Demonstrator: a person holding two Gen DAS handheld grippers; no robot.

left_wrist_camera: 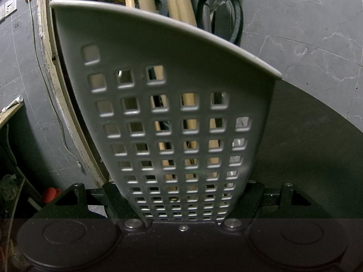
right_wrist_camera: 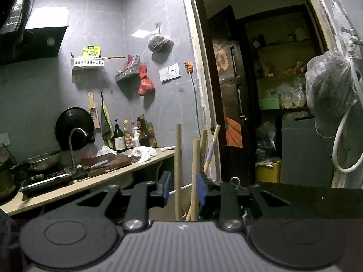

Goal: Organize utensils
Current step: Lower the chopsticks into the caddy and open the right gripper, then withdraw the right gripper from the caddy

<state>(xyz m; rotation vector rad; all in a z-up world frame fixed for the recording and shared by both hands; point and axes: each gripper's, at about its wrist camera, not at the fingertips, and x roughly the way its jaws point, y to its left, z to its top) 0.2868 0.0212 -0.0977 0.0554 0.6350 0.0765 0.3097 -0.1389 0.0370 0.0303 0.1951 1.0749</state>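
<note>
In the holder (left_wrist_camera: 172, 117): four wooden handles (right_wrist_camera: 178, 170) | left tongs (left_wrist_camera: 181, 213) clamp holder | right tongs (right_wrist_camera: 183, 190) parted around handles

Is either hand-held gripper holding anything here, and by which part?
The left hand-held gripper clamps the grey perforated utensil holder at its base. The right hand-held gripper holds nothing: its pads stand apart around wooden handles.
</note>
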